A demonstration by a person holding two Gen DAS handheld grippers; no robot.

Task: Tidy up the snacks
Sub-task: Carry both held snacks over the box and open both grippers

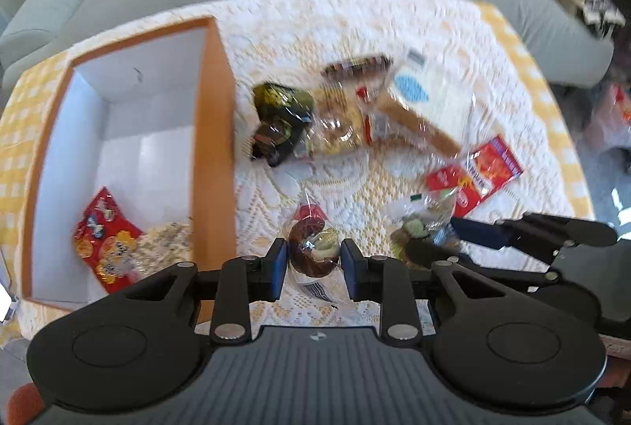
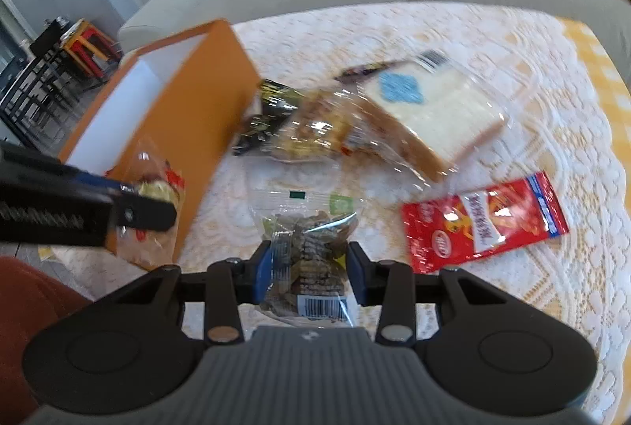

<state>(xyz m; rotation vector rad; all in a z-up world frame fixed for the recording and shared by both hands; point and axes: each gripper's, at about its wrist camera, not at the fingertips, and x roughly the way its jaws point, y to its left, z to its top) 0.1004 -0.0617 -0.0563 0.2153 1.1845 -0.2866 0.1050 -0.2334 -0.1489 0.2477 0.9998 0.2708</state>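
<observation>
The left hand-held gripper (image 1: 313,261) pinches a clear donut pack (image 1: 313,247) and the right hand-held gripper (image 2: 309,267) pinches a clear cookie bag (image 2: 307,247), low in each frame, likely to drop into the orange box (image 1: 213,133) at left.

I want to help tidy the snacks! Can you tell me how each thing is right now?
Orange cardboard box: open, two packets inside.
Left gripper: jaws shut on the clear donut packet.
Right gripper: jaws shut on the clear bag of dark snacks.
Clear-wrapped sliced white bread: sealed, lying flat.
Red foil snack packet: sealed, lying flat on the tablecloth.
Dark green foil packet: crumpled beside the box.
</observation>
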